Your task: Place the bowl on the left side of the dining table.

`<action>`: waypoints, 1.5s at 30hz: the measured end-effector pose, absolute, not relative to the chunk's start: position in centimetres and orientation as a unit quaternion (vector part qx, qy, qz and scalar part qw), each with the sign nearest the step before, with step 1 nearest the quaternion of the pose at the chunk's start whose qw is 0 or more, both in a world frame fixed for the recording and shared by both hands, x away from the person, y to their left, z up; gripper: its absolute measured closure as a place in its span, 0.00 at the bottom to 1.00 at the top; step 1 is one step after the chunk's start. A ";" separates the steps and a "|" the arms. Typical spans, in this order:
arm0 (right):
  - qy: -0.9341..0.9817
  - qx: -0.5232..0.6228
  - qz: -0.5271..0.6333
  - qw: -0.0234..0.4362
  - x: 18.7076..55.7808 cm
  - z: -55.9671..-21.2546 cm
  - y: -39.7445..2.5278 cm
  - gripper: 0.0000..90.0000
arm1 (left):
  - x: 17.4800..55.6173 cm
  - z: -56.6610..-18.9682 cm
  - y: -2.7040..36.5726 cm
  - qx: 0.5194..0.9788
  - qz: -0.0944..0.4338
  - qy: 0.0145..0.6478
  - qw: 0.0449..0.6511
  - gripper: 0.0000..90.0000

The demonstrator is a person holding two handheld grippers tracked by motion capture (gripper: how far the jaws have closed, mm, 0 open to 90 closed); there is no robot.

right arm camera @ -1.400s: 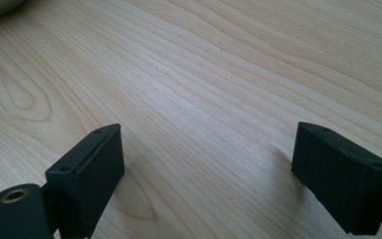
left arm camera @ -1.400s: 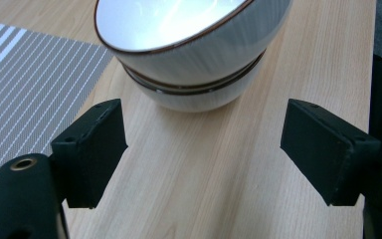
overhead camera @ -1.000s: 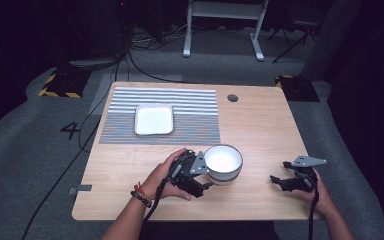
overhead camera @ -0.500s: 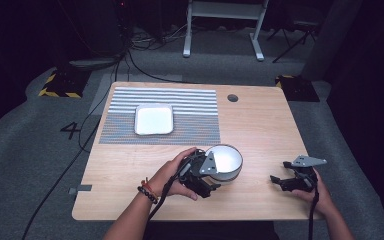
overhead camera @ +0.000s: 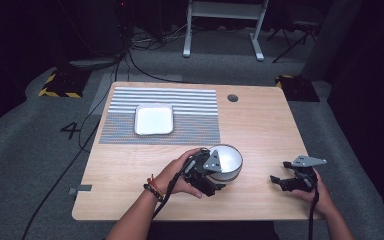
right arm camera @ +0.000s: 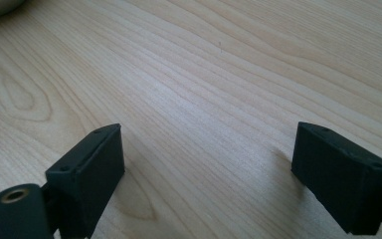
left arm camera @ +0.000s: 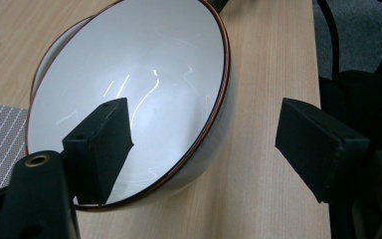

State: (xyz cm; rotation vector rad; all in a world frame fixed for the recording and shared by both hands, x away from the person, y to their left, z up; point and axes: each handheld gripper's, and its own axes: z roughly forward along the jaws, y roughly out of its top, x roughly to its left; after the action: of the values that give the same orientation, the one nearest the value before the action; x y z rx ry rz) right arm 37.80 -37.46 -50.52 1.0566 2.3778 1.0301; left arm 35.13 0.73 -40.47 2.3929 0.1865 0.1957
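Bowl (overhead camera: 226, 162): on the table (overhead camera: 260, 125), nearer the person than the mat (overhead camera: 190, 117).
Plate (overhead camera: 153, 119): on the mat.
Left gripper (overhead camera: 211, 176): at the bowl's near rim, seemingly straddling it.
Right gripper (overhead camera: 286, 182): right of the bowl, well apart.

Light wooden table (overhead camera: 260, 125) on grey carpet floor (overhead camera: 40, 165), room dark around it. Black cables (overhead camera: 80, 135) trail over the carpet. White metal stand (overhead camera: 220, 20) behind, yellow-black striped plate (overhead camera: 57, 85) at left, dark plate (overhead camera: 296, 87) at right.

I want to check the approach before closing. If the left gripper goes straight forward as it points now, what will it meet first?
The left gripper is open, one jaw over the white bowl and one outside it. Going straight on, the bowl's near rim would probably enter the gap first; depth is hard to judge.
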 end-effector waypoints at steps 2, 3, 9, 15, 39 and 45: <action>0.837 0.373 0.363 0.171 37.8 -50.5 -37.5 0.15 | 35.2 -40.6 0.5 0.928 0.063 0.073 0.361 0.23; 0.837 0.371 0.363 0.172 37.8 -50.5 -37.5 0.15 | 35.3 -40.6 0.4 0.930 0.062 0.067 0.357 0.23; 0.837 0.371 0.363 0.172 37.8 -50.5 -37.5 0.15 | 35.6 -40.9 -0.3 0.933 0.053 0.068 0.349 0.23; 0.839 0.367 0.363 0.172 37.8 -50.5 -37.5 0.15 | 36.1 -41.3 -0.5 0.935 0.051 0.066 0.345 0.40; 0.840 0.366 0.363 0.171 37.8 -50.5 -37.5 0.16 | 36.2 -41.2 -1.4 0.941 0.047 -0.021 0.333 0.91; 0.840 0.364 0.363 0.172 37.8 -50.5 -37.5 0.16 | 36.2 -41.1 -1.3 0.941 0.051 -0.029 0.332 0.91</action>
State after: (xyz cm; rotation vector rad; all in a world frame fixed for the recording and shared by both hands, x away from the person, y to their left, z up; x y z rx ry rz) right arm 37.79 -37.53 -50.51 1.0328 2.3852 1.0296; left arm 36.19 -1.34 -41.11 2.4593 -0.0760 0.1330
